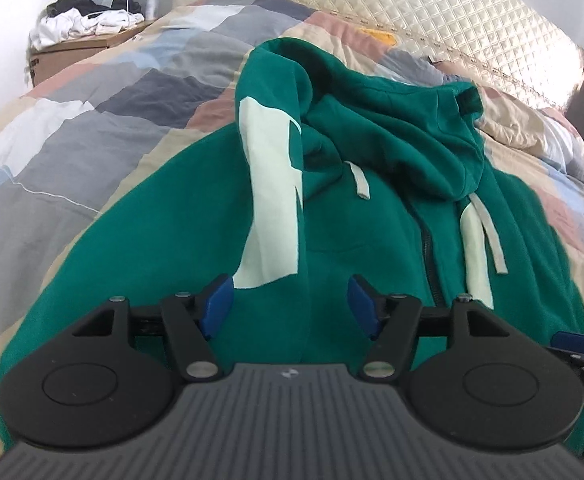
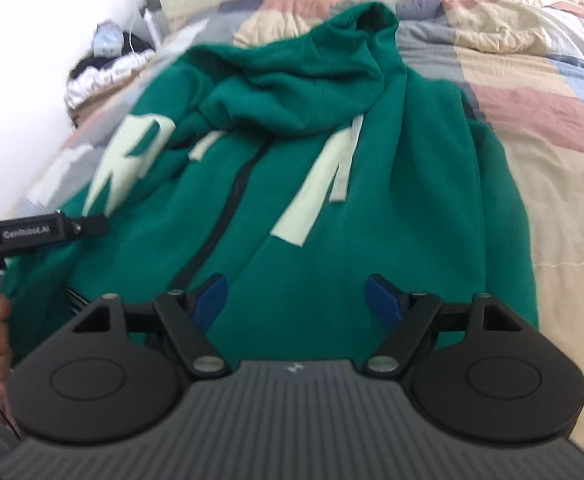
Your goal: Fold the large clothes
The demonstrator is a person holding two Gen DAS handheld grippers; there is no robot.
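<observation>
Through my left wrist camera, the green hoodie [image 1: 372,208] fills the middle of the frame, lying zip-up on the patchwork quilt [image 1: 92,120], hood bunched toward the top and a sleeve doubled over the chest at centre left. My left gripper [image 1: 290,306] sits low centre with its fingers [image 1: 218,300] spread and nothing between them, only fleece beyond. A heap of clothes [image 1: 88,20] sits on a box in the upper left. Through the right wrist camera, which is a little blurred, the hoodie [image 2: 312,240] again covers the centre, zip running down from the hood. My right gripper [image 2: 296,300] has its fingers spread too, empty, above the lower body of the garment. I judge the fleece thick, soft and floppy, fairly heavy for cloth and not slippery; a single layer will sag, so I would pinch at the hem corners or side seams, where the fabric is doubled and firm.
</observation>
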